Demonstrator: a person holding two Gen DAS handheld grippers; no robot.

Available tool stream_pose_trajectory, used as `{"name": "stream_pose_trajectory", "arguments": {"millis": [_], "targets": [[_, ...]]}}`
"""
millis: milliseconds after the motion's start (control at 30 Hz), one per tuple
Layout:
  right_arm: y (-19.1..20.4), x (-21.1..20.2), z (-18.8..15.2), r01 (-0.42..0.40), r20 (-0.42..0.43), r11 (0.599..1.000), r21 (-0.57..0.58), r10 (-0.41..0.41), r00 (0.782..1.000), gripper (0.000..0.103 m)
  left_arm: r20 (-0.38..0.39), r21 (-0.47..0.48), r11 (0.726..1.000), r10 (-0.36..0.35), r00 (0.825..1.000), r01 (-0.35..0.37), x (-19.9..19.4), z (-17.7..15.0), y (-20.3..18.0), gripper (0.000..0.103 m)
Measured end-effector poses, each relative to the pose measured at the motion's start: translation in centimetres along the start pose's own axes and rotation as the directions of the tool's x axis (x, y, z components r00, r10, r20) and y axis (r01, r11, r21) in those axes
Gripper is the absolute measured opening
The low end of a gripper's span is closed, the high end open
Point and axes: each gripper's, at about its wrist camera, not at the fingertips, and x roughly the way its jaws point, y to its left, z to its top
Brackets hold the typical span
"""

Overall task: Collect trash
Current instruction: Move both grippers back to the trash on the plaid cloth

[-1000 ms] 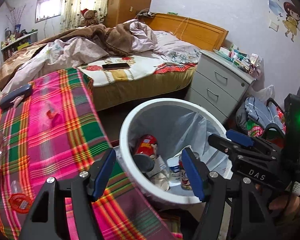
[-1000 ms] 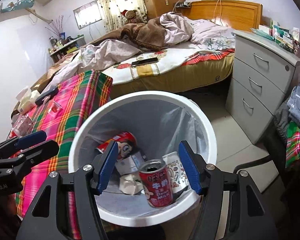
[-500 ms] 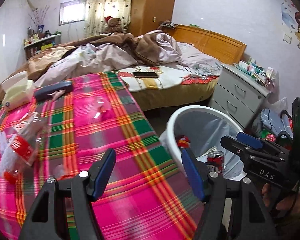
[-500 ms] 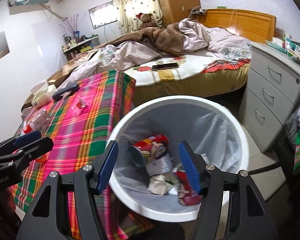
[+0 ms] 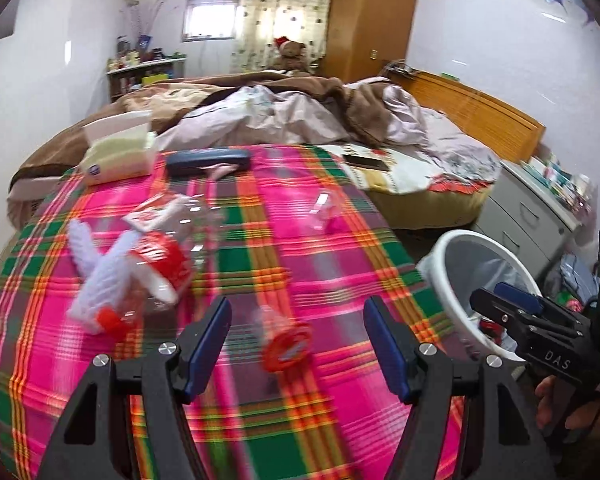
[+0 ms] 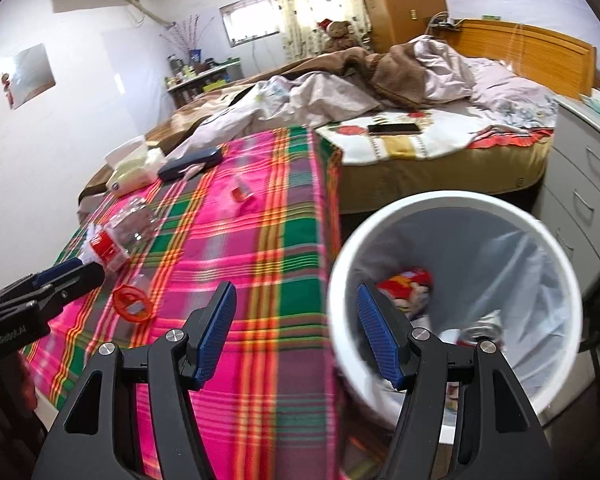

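Note:
My left gripper (image 5: pixel 298 340) is open and empty above the plaid tablecloth (image 5: pixel 332 280). Just ahead of it, between the lines of its jaws, lies a clear cup with a red rim (image 5: pixel 286 344). To its left lie crushed clear bottles with red labels and a white frilly wrapper (image 5: pixel 148 264). A small clear wrapper (image 5: pixel 326 216) sits farther back. My right gripper (image 6: pixel 296 330) is open and empty, over the gap between the table edge and the white trash bin (image 6: pixel 456 208). The bin (image 5: pixel 444 280) holds cans and papers (image 6: pixel 412 288). The red-rimmed cup (image 6: pixel 132 304) shows left in the right wrist view.
A tissue box (image 5: pixel 116 152) and a dark blue case (image 5: pixel 208 160) rest at the table's far end. Behind is a bed with rumpled bedding (image 5: pixel 300 120) and a phone (image 5: pixel 366 162). A grey drawer unit (image 6: pixel 580 184) stands right of the bin.
Both grippers have swung left from over the bin toward the table. The left wrist view now faces the bottles and the cup; the bin has slid to the right in both views.

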Motion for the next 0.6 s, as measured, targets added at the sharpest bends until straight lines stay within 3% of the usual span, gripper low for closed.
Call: {"name": "stream_pose_trajectory", "arguments": {"millis": [300,600], "targets": [[3.6,1.8,-0.2,-0.086,-0.049,0.996,-0.025,0.085,0.995,0.064,0.001,-0.070,0.995,0.077,0.997,-0.077,-0.8,-0.7,5.5,0.071],[8.3,4.0,-0.7,-0.188,-0.110,0.980,-0.061,0.181,0.977,0.064,-0.019,-0.126,0.982,0.137,0.990,-0.139,-1.0,-1.0,10.5,0.071]]}}
